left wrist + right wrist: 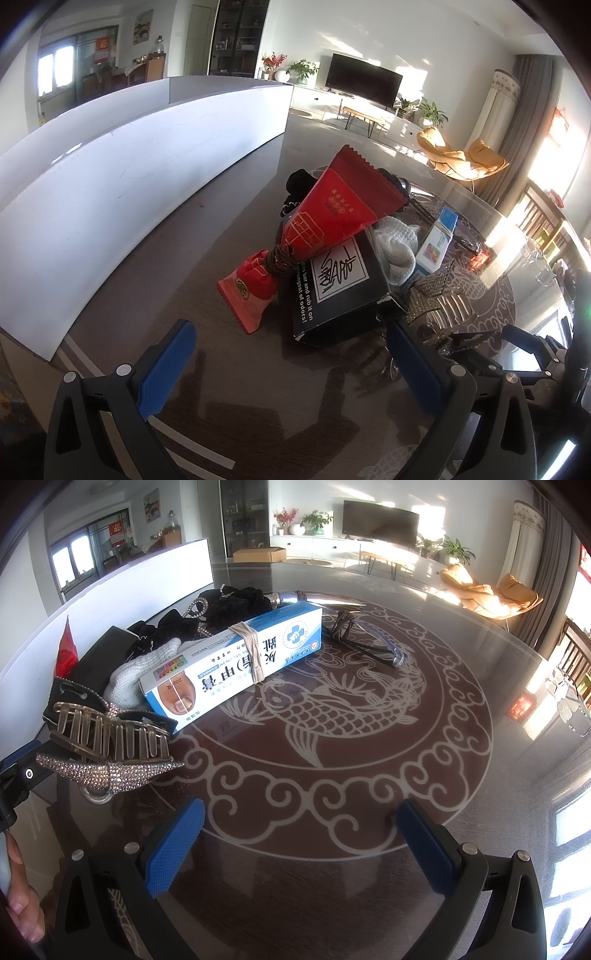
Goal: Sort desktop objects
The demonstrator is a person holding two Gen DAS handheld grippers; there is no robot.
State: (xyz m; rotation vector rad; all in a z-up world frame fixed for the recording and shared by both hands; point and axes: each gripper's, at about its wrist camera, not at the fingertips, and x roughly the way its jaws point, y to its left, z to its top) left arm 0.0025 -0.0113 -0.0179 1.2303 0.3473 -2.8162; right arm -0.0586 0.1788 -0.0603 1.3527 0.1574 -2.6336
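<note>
A pile of objects lies on the dark glass table (461, 657). In the left wrist view, a red packet (332, 210) tied with a band leans on a black box (336, 288), with a white knitted item (395, 247) and a blue-white cream box (437, 240) behind. My left gripper (291, 363) is open and empty, just short of the black box. In the right wrist view, the cream box (236, 657) has a rubber band around it. A rhinestone hair claw (107, 749) lies at the left, glasses (369, 638) and black fabric (236, 605) behind. My right gripper (301, 840) is open and empty above bare table.
A white board (129, 177) stands along the table's left side. The fish pattern (332, 709) marks the table's middle. A small red item (521, 706) lies at the far right. My left gripper's tip (22, 771) shows at the left edge of the right wrist view.
</note>
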